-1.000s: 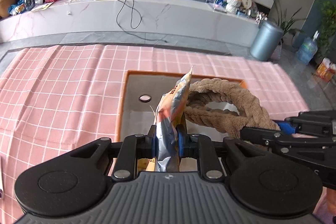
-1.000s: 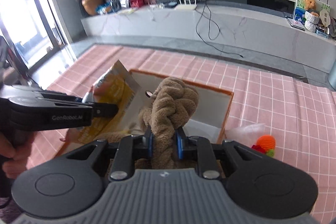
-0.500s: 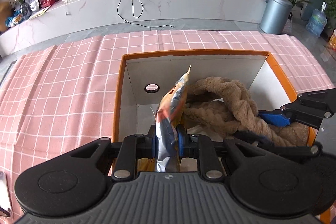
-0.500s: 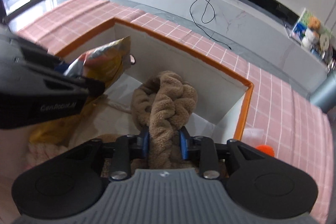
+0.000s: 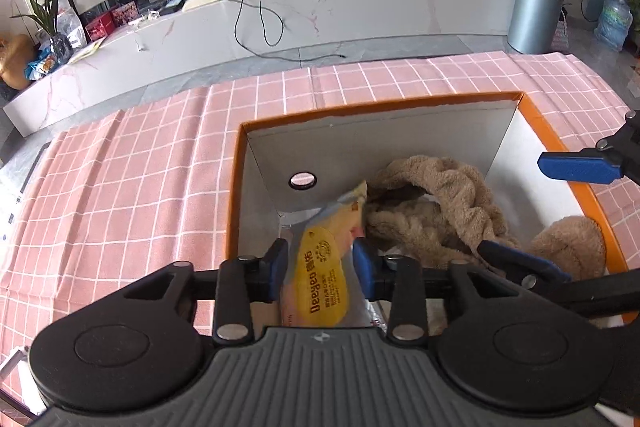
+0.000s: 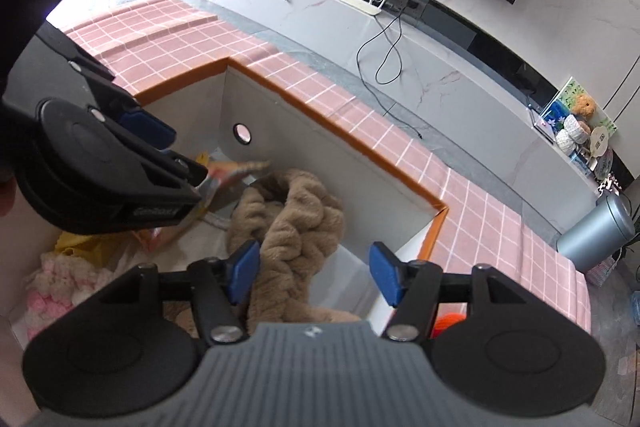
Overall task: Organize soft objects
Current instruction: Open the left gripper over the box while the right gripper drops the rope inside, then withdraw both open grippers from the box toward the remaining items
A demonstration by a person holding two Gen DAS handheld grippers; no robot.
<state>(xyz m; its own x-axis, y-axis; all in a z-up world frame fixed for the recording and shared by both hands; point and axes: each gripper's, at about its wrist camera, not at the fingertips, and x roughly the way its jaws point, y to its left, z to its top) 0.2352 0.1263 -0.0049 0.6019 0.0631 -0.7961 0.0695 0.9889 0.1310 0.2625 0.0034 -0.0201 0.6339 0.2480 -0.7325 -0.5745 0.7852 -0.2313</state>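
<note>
In the left wrist view the left tool (image 5: 320, 263) hung over the near left part of the orange-rimmed box (image 5: 384, 105), its jaws opening with a snack packet (image 5: 326, 275) lying loose between the blue pads; the packet was silvery with a yellow oval label, and it leaned toward the box's inner wall. To its right lay the tan braided plush (image 5: 444, 207), a thick, fuzzy twisted rope heaped on the box floor, one rounded end up against the right rim. The right tool (image 6: 316, 273) stood spread and opening over that plush, which touched its left pad and stayed clear of the right one. The pink checked cloth (image 5: 140, 187) covered the desk around the box. Only the right wrist view showed a pink-and-white knitted item (image 6: 60, 287) and a yellow piece (image 6: 86, 247) in the box's near left corner, plus an orange item (image 6: 450, 321) outside the box. Only the left wrist view showed the packet's printed face.
</note>
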